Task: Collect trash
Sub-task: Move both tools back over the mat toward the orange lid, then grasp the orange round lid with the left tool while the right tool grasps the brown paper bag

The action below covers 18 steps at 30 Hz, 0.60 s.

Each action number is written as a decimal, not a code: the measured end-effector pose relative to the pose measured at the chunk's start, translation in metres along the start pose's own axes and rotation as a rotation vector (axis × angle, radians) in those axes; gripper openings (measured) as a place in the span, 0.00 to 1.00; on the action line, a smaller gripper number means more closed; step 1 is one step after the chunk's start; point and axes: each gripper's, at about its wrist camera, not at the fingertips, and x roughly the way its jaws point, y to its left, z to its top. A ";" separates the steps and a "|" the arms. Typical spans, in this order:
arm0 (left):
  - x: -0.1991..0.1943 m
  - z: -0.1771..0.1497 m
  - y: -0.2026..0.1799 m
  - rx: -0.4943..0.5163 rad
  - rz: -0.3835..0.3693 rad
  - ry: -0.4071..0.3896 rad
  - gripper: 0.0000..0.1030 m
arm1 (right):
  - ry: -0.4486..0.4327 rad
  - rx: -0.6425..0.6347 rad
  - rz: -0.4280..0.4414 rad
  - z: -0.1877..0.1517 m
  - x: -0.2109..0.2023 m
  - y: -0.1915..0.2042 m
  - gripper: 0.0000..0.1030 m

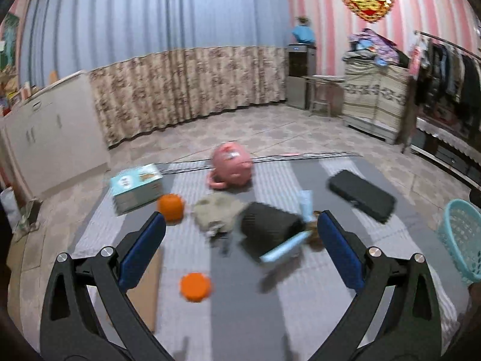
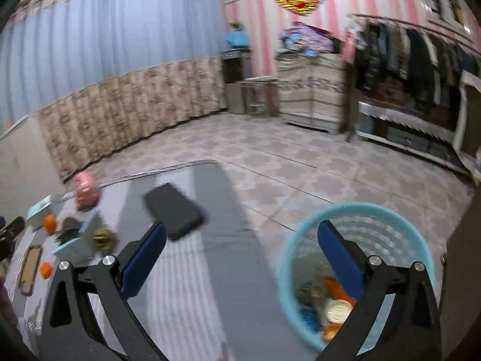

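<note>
Striped grey mat [image 1: 186, 325] covered the floor, clutter lying near its far edge. Teal basket [image 2: 354, 270] stood off the mat's right edge, already holding wrappers and a round lid. Black case [image 1: 360, 195] lay toward the far right corner; teal box [image 1: 136, 187] at the far left corner, pink toy [image 1: 231, 167] between them. Left gripper [image 1: 240, 228] hung released and empty above a dark cylinder [image 1: 270, 225] and pale blue tube [image 1: 284, 248]. Right gripper [image 2: 240, 240] was also released and empty, one finger over the basket. Likely next pick: the tube; best to close across its narrow width. Only the right view showed the basket's contents; only the left showed the orange cap [image 1: 195, 286] up close.
</note>
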 end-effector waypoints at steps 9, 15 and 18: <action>0.021 -0.017 0.067 -0.041 0.104 0.047 0.95 | 0.072 -0.066 0.118 0.008 0.038 0.121 0.96; 0.045 -0.039 0.084 -0.057 0.071 0.130 0.95 | 0.155 -0.060 0.108 -0.022 0.078 0.149 0.96; 0.053 -0.052 0.080 -0.050 0.007 0.171 0.95 | 0.164 -0.101 0.064 -0.043 0.089 0.151 0.96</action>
